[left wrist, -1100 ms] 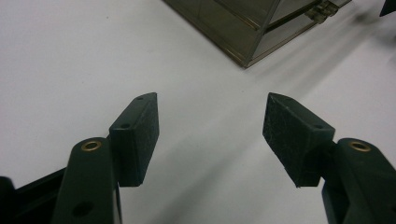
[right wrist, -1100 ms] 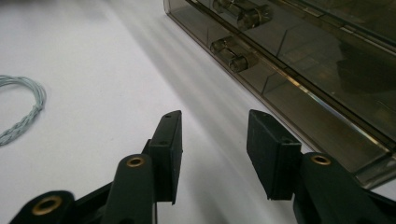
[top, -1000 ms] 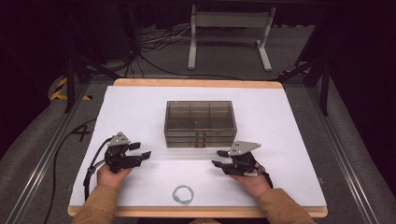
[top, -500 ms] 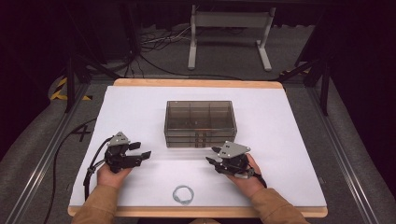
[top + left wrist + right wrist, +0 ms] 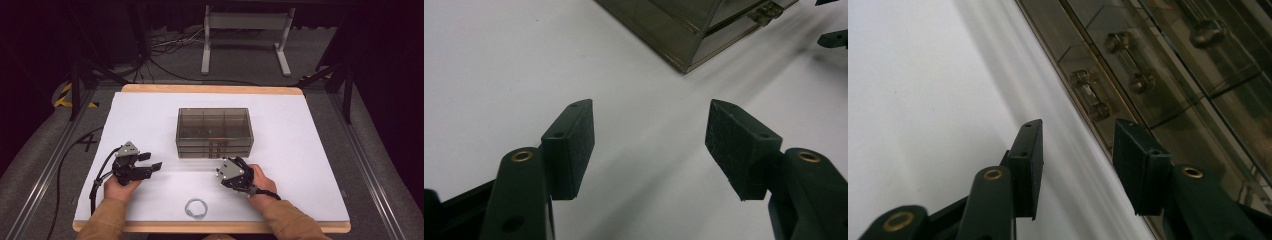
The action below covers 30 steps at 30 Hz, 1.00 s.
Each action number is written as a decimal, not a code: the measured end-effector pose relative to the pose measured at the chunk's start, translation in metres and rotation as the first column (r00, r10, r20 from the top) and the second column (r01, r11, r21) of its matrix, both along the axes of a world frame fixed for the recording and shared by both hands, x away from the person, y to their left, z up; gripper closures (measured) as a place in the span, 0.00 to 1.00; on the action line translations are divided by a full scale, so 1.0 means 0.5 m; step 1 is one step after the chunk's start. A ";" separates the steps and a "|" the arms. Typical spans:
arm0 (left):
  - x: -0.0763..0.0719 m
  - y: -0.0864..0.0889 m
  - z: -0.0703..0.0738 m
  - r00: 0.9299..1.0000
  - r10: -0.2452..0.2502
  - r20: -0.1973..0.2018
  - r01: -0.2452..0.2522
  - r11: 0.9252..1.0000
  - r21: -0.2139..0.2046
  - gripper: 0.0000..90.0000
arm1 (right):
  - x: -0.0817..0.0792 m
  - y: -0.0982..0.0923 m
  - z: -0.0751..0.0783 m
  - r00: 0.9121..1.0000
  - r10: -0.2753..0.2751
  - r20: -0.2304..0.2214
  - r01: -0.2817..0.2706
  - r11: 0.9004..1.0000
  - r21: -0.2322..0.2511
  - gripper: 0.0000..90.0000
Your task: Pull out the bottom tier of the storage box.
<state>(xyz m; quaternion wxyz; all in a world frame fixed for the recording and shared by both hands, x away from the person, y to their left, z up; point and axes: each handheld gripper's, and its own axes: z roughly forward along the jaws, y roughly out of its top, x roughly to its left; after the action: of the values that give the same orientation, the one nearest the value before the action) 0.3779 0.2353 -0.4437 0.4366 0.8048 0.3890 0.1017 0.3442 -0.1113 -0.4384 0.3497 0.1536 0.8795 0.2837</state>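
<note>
A white rectangular sheet [image 5: 300,150] is covering a pale wooden tabletop [image 5: 210,89], whose edge is showing along the far side. A small ring of thin clear cord [image 5: 196,207] is lying near the front edge. Beyond, a grey metal stand [image 5: 245,37] is resting on grey carpet (black cables [image 5: 165,52] are trailing beside it).
</note>
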 end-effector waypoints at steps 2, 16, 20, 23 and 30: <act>0.000 0.000 0.000 1.000 -0.001 0.000 0.001 1.000 0.000 0.41 | -0.004 0.011 -0.004 1.000 -0.002 0.021 0.002 1.000 -0.023 0.62; 0.000 -0.002 0.000 1.000 0.000 -0.001 0.000 1.000 0.007 0.41 | -0.021 0.045 -0.019 0.993 0.035 0.114 -0.013 0.982 -0.189 0.69; -0.001 -0.002 0.000 1.000 0.003 -0.001 -0.003 1.000 0.010 0.41 | -0.024 0.053 -0.023 0.986 0.035 0.161 0.004 0.972 -0.233 0.71; 0.000 -0.003 0.000 1.000 0.004 -0.003 -0.004 1.000 0.007 0.41 | -0.028 0.060 -0.027 0.982 0.028 0.187 0.021 0.967 -0.253 0.72; 0.001 -0.006 0.008 1.000 0.002 -0.013 -0.003 0.999 -0.037 0.42 | -0.032 0.080 -0.035 0.971 0.052 0.234 0.027 0.946 -0.322 0.74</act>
<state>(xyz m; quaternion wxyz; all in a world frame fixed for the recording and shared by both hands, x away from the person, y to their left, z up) 0.3785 0.2321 -0.4396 0.4485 0.7968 0.3947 0.0899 0.3280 -0.0714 -0.4557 0.4717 0.0535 0.8665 0.1546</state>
